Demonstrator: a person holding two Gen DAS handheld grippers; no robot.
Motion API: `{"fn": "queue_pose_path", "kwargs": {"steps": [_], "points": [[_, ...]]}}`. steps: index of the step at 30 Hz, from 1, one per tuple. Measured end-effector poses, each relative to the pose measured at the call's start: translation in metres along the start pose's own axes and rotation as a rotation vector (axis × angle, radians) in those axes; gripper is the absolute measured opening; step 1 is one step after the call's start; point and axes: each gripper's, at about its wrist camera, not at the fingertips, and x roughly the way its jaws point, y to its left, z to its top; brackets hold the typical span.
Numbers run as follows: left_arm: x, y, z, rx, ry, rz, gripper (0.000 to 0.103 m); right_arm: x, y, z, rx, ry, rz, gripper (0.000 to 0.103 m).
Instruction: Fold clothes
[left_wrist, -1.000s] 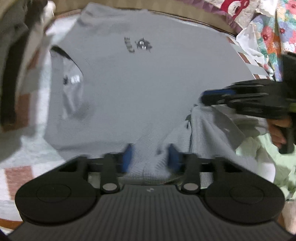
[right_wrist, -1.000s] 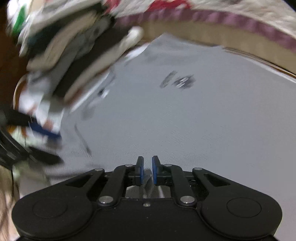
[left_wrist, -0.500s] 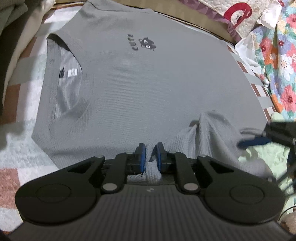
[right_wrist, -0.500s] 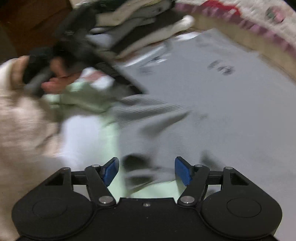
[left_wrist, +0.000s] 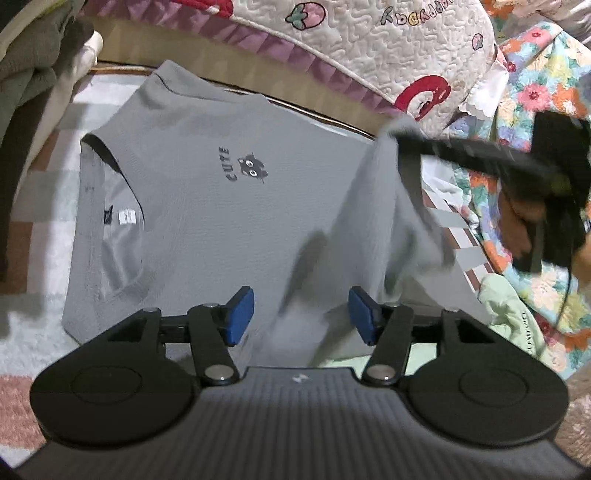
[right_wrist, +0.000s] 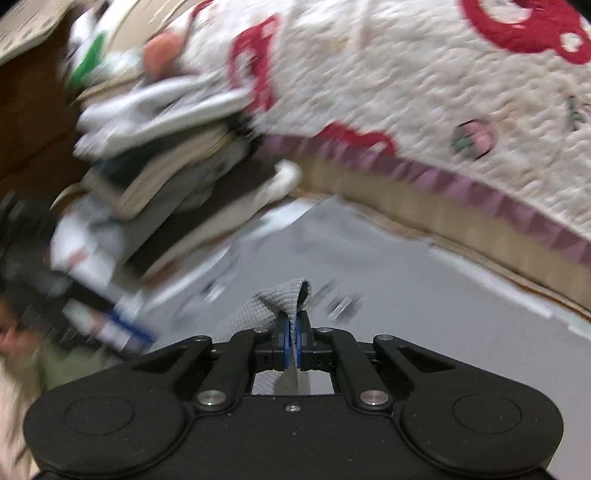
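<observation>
Since the grey shirt (left_wrist: 221, 206) is soft & floppy, grab edges: right gripper (right_wrist: 294, 341) pinches its hem, left gripper (left_wrist: 297, 314) spread wide, empty.

A white quilt (left_wrist: 373, 48) with red motifs and a purple border lies beside a floral blanket (left_wrist: 524, 96)

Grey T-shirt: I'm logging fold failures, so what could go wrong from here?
The right gripper pinches only a small tuft of the grey T-shirt, so the fabric might slip out mid-fold. The left gripper is open and holds nothing, so the near edge is unpinned and the shirt may drag or bunch. The lifted part could cover the CUTE print unevenly.
</observation>
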Motion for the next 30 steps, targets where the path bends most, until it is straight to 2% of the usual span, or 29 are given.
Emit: {"fn": "queue_pose_path", "kwargs": {"steps": [4, 8, 10, 12, 13, 15, 17, 21, 25, 26, 27, 29, 30], "points": [[0.023, -0.003, 0.001, 0.072, 0.049, 0.025, 0.06, 0.024, -0.034, 0.027, 0.04, -0.018, -0.047, 0.003], [0.06, -0.008, 0.009, 0.26, 0.105, 0.089, 0.065, 0.057, -0.056, 0.036, 0.053, 0.037, -0.033, 0.003], [0.08, -0.003, 0.014, 0.284, 0.126, 0.116, 0.065, 0.069, -0.06, 0.037, 0.053, 0.052, -0.03, 0.003], [0.09, 0.006, 0.016, 0.232, 0.152, 0.111, 0.046, 0.076, -0.064, 0.039, 0.055, 0.059, -0.019, 0.003], [0.088, 0.01, 0.017, 0.202, 0.136, 0.096, 0.008, 0.08, -0.066, 0.041, 0.049, 0.059, -0.015, 0.003], [0.076, 0.016, 0.022, 0.156, 0.086, 0.09, 0.006, 0.088, -0.07, 0.045, 0.039, 0.058, -0.006, 0.003], [0.06, 0.023, 0.029, 0.109, -0.001, 0.096, 0.006, 0.095, -0.073, 0.049, 0.045, 0.049, -0.001, 0.003], [0.065, 0.04, 0.025, -0.012, 0.04, 0.104, 0.005, 0.114, -0.075, 0.053, 0.043, 0.044, -0.003, 0.003], [0.071, 0.056, 0.021, -0.129, 0.079, 0.111, 0.005, 0.114, -0.068, 0.043, 0.024, 0.088, -0.054, 0.007], [0.07, 0.055, 0.021, -0.13, 0.077, 0.111, 0.005, 0.111, -0.068, 0.038, 0.026, 0.101, -0.056, 0.01], [0.069, 0.053, 0.022, -0.131, 0.075, 0.111, 0.005, 0.108, -0.07, 0.031, 0.033, 0.116, -0.072, 0.027], [0.067, 0.05, 0.024, -0.124, 0.066, 0.111, 0.005, 0.103, -0.076, 0.017, 0.059, 0.139, -0.139, 0.054], [0.065, 0.049, 0.026, -0.116, 0.059, 0.112, 0.005, 0.1, -0.082, 0.01, 0.085, 0.154, -0.152, 0.054]]}}
